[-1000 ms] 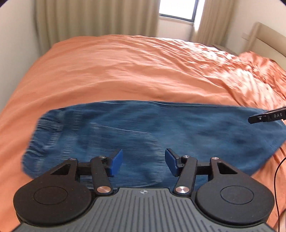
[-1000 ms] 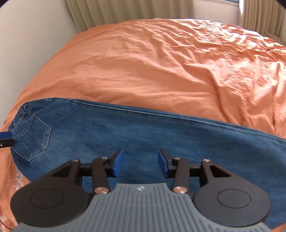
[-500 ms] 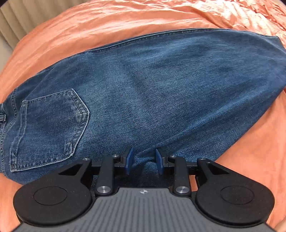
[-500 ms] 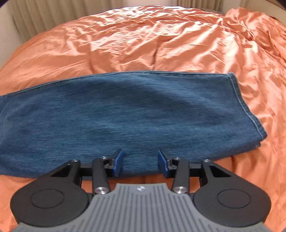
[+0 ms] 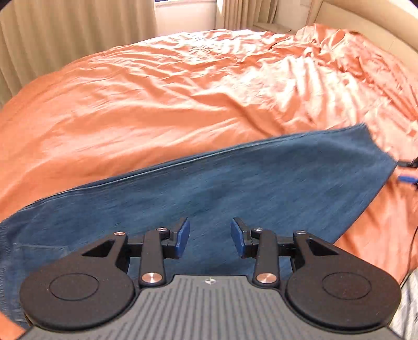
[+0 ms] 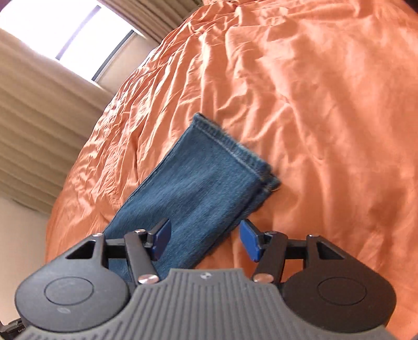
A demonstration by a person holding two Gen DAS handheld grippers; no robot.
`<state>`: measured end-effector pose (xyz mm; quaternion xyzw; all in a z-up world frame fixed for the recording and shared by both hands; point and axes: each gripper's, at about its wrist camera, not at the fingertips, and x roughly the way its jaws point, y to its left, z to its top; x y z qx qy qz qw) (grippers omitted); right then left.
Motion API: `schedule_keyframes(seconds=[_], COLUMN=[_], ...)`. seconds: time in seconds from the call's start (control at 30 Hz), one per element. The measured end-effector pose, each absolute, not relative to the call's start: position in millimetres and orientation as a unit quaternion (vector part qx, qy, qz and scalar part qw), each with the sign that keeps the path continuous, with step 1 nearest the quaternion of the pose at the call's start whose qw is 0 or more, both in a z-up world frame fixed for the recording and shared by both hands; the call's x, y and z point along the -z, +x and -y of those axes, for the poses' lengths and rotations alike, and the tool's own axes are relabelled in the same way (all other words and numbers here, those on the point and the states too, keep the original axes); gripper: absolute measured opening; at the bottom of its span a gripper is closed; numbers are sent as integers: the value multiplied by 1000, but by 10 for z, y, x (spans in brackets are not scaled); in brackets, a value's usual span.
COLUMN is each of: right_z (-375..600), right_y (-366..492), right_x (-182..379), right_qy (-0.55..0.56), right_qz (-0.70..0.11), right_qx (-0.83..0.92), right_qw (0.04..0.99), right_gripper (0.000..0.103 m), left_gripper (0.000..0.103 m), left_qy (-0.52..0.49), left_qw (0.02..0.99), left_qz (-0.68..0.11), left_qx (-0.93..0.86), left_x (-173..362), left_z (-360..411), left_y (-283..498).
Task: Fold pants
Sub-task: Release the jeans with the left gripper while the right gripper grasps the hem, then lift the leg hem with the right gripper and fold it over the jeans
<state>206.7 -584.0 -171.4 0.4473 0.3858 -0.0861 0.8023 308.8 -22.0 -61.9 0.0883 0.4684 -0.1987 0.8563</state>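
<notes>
Blue denim pants [image 5: 261, 188] lie flat across the orange bed, one long folded leg running from lower left to right. My left gripper [image 5: 210, 238] hovers over the middle of the leg. Its jaws are opening, the blue pads are apart, and the denim lies below them, not pinched. My right gripper [image 6: 206, 240] is rolled sideways over the hem end of the pants [image 6: 203, 188]. Its jaws are also opening, with the leg's near edge below the gap and neither pad pressing on it. In the left wrist view the right gripper [image 5: 407, 171] shows at the right edge, next to the hem.
The rumpled orange bedcover [image 5: 156, 104] spreads wide beyond the pants. Beige curtains [image 5: 52, 39] and a window [image 6: 65, 31] stand behind the bed. A padded headboard [image 5: 365, 21] is at the far right. A thin black cable [image 5: 412, 235] hangs at the right edge.
The left gripper slid from the back pocket toward mid-leg; its jaws narrowed, then widened. The right gripper travelled along the leg to the hem, rolled sideways, and its jaws widened.
</notes>
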Motion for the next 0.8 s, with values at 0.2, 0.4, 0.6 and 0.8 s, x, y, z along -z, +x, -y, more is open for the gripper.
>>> schedule_keyframes(seconds=[0.2,0.4,0.6,0.8], right_z=[6110,6277,6344,6329], right_y=[2141,2259,2263,2331], right_x=[2097,2409,2356,2289], right_qy=[494,546,517,488], right_qz=[-386,-357,-347,-356], right_qx=[77,60,52,41], right_qw=[775,755,781,796], right_gripper=[47,34,7,7], left_gripper=[44,43,38,30], left_qy=[92,88,76,97], left_qw=[831,812,827,834], left_qz=[-493,-513,-494,-494], left_qx=[242,263,258,227], left_x=[1053,1482,1605,1754], left_z=[958,1412,1768,2155], left_y=[3191,3312,3633,4151])
